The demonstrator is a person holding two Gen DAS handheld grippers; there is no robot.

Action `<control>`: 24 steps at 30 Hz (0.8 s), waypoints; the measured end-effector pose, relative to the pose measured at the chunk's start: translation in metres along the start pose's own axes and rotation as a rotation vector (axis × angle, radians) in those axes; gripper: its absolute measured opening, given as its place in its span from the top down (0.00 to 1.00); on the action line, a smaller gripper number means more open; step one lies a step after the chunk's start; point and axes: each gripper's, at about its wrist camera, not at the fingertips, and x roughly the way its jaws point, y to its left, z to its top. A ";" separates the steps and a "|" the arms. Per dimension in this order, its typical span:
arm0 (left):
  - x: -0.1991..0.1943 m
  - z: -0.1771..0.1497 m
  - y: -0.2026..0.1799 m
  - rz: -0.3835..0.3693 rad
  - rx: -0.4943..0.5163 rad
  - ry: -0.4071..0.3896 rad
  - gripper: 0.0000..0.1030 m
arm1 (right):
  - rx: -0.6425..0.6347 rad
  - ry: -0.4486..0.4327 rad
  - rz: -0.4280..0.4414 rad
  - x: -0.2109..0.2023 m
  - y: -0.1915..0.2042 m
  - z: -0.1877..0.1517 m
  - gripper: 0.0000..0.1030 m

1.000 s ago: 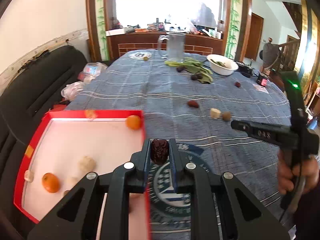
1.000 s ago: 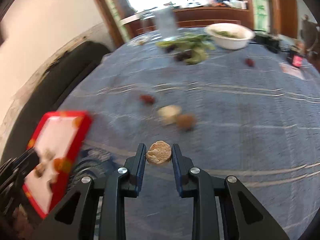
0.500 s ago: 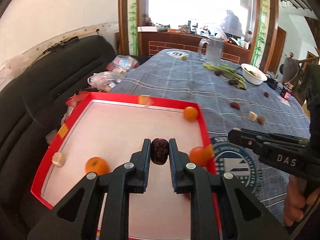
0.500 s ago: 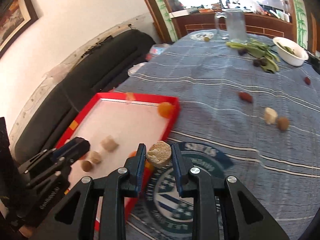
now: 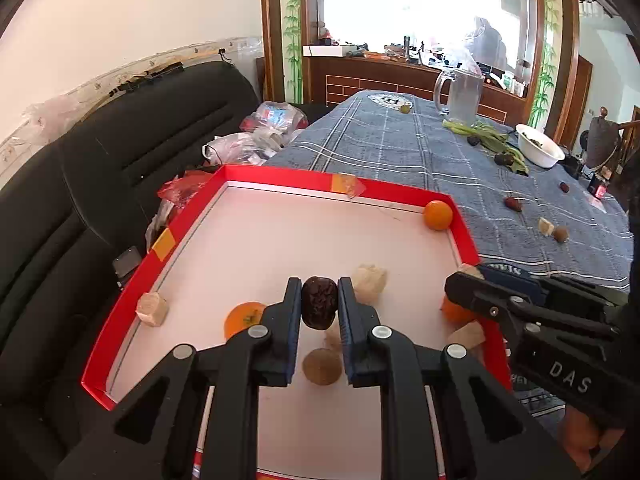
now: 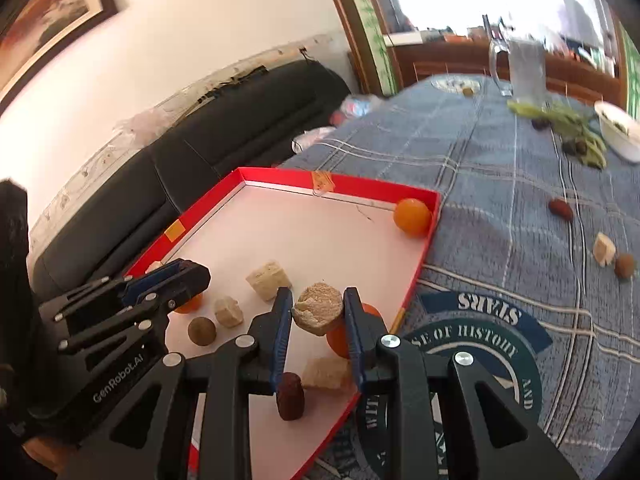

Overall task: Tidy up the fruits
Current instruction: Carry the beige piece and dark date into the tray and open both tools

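Where tablecloth showed before, both loaded grippers now over red tray.

The left gripper is pinching a dark wrinkled fruit between its fingers, pointing forward and down. The right gripper is clamping a pale, crumbly chunk, angled alongside the left one, its holder's hand partly showing.

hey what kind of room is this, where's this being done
Most likely a home living or dining room. A table under a blue plaid cloth stands beside a black sofa, with a glass pitcher on it, a wood-framed window behind and a framed picture on the wall.
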 end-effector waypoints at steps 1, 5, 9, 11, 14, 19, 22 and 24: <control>0.001 -0.001 0.001 0.007 0.002 0.000 0.81 | -0.013 -0.005 0.003 0.000 0.002 -0.001 0.76; 0.005 -0.001 0.002 0.037 0.004 0.009 0.81 | -0.046 -0.027 0.010 0.001 0.005 -0.006 0.76; 0.009 -0.003 0.003 0.071 0.000 0.020 0.81 | -0.017 -0.030 0.029 -0.001 -0.002 -0.006 0.75; 0.011 -0.004 0.001 0.077 -0.003 0.033 0.79 | -0.013 -0.032 0.028 -0.002 -0.004 -0.006 0.72; 0.009 -0.004 -0.004 0.082 0.011 0.024 0.59 | 0.012 -0.036 0.054 -0.006 -0.008 -0.004 0.65; 0.003 -0.007 -0.012 0.118 0.040 0.007 0.29 | 0.041 -0.087 0.059 -0.018 -0.013 -0.002 0.61; 0.003 -0.008 -0.012 0.126 0.032 0.021 0.25 | 0.071 -0.081 0.056 -0.019 -0.018 -0.001 0.61; 0.002 -0.009 -0.013 0.128 0.034 0.028 0.24 | 0.080 -0.078 0.052 -0.021 -0.019 -0.001 0.61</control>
